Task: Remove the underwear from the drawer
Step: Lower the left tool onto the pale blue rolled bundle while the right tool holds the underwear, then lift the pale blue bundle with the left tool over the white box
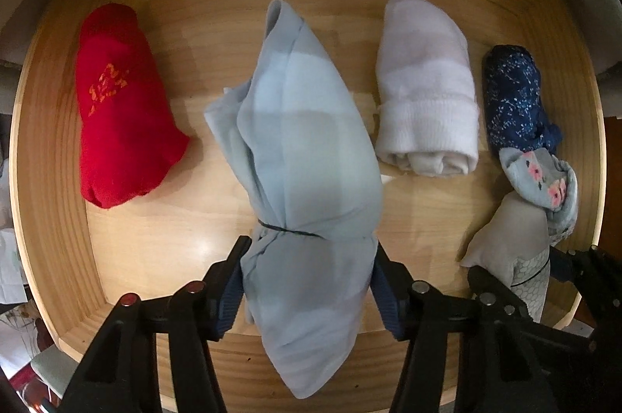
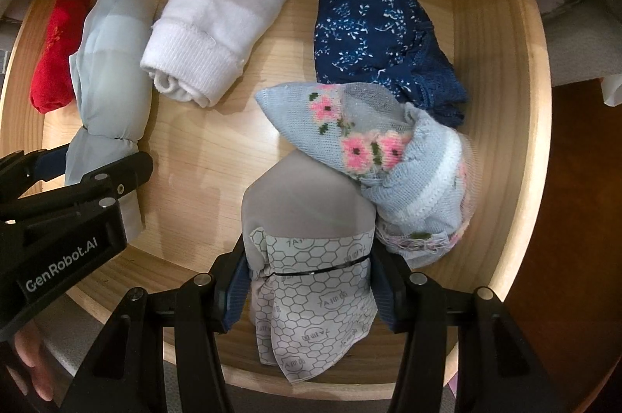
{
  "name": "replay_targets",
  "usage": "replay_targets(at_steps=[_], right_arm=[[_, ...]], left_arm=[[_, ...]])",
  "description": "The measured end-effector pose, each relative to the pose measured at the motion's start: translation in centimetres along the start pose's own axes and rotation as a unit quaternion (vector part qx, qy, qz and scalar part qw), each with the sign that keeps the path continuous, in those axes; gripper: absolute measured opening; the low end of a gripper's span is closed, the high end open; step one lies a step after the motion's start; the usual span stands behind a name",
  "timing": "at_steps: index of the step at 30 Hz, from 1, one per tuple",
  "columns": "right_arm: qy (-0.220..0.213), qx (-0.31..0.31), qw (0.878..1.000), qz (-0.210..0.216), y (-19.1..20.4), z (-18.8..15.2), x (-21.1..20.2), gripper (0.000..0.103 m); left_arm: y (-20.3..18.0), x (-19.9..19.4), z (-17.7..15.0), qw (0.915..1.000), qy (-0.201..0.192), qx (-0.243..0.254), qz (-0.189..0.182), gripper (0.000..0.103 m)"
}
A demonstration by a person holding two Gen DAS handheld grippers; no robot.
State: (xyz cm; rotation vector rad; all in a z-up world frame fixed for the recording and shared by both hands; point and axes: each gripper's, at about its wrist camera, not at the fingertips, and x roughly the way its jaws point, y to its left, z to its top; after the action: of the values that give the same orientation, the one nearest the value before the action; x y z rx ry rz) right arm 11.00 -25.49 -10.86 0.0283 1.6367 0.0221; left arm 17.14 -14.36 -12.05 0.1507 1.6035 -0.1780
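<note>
A wooden drawer (image 1: pixel 54 187) holds several rolled underwear. Looking straight down in the left wrist view, my left gripper (image 1: pixel 309 257) is shut on the light blue roll (image 1: pixel 303 141), its blue pads pressing both sides just below a thin dark band. My right gripper (image 2: pixel 309 257) is shut on a grey roll with a honeycomb print (image 2: pixel 307 211), pinched at its own band. Each gripper shows in the other's view: the right gripper (image 1: pixel 517 269) at the lower right, the left gripper (image 2: pixel 101 160) at the left edge on the light blue roll (image 2: pixel 109 71).
Loose on the drawer floor lie a red roll (image 1: pixel 120 110), a white ribbed roll (image 1: pixel 427 94), a navy flowered one (image 2: pixel 373 28) and a pale blue knit one with pink flowers (image 2: pixel 388 148), which leans on the grey roll. A hand (image 2: pixel 31 366) shows at the lower left.
</note>
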Motion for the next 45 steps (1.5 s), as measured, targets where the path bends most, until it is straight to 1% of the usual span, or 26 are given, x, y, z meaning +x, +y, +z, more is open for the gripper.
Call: replay_targets(at_steps=[5,8,11,16,22,25,26,34,35,36,40,42,43,45], right_arm=[[0.000,0.000,1.000,0.000,0.1,0.1,-0.1,0.050],[0.001,0.001,1.000,-0.001,0.1,0.1,0.0,0.050],[0.001,0.003,1.000,0.001,0.2,0.3,-0.1,0.050],[0.006,0.005,1.000,0.006,0.2,0.5,0.1,0.050],[0.010,0.011,1.000,0.016,-0.2,0.8,0.2,0.050],[0.010,0.011,1.000,0.016,-0.2,0.8,0.2,0.050],[0.010,0.011,1.000,0.016,-0.2,0.9,0.2,0.050],[0.009,0.010,1.000,0.017,-0.4,1.0,0.2,0.050],[0.009,0.010,1.000,0.017,-0.4,1.0,0.2,0.050],[0.009,0.010,1.000,0.017,-0.4,1.0,0.2,0.050],[0.009,0.010,1.000,0.018,-0.5,1.1,0.2,0.050],[0.009,0.010,1.000,0.018,-0.5,1.1,0.2,0.050],[0.009,0.010,1.000,0.018,-0.5,1.2,0.2,0.050],[0.009,0.010,1.000,0.018,-0.5,1.1,0.2,0.050]], left_arm=[[0.7,0.2,0.7,1.0000,-0.008,0.003,0.000,0.050],[0.8,0.1,0.1,0.9998,-0.014,0.015,0.005,0.045],[2.0,-0.7,-0.2,0.9996,-0.018,0.017,0.015,0.041],[3.9,-1.3,-0.5,0.9996,-0.021,0.010,0.014,0.037],[5.7,-3.1,-1.1,0.9991,-0.033,0.022,0.017,0.036],[5.5,-3.9,-1.2,0.9984,-0.039,0.035,0.019,0.036],[4.8,-4.1,-1.4,0.9982,-0.042,0.037,0.021,0.036],[5.2,-7.6,-2.5,0.9946,-0.061,0.081,0.021,0.036],[4.9,-8.1,-2.6,0.9941,-0.063,0.086,0.021,0.036],[5.7,-8.8,-2.9,0.9936,-0.066,0.089,0.020,0.036],[4.9,-10.3,-4.9,0.9914,-0.078,0.104,0.021,0.036],[4.9,-11.1,-5.3,0.9907,-0.086,0.104,0.015,0.036],[5.7,-11.7,-5.2,0.9905,-0.089,0.104,0.011,0.036],[5.8,-12.9,-5.9,0.9891,-0.105,0.103,0.007,0.036]])
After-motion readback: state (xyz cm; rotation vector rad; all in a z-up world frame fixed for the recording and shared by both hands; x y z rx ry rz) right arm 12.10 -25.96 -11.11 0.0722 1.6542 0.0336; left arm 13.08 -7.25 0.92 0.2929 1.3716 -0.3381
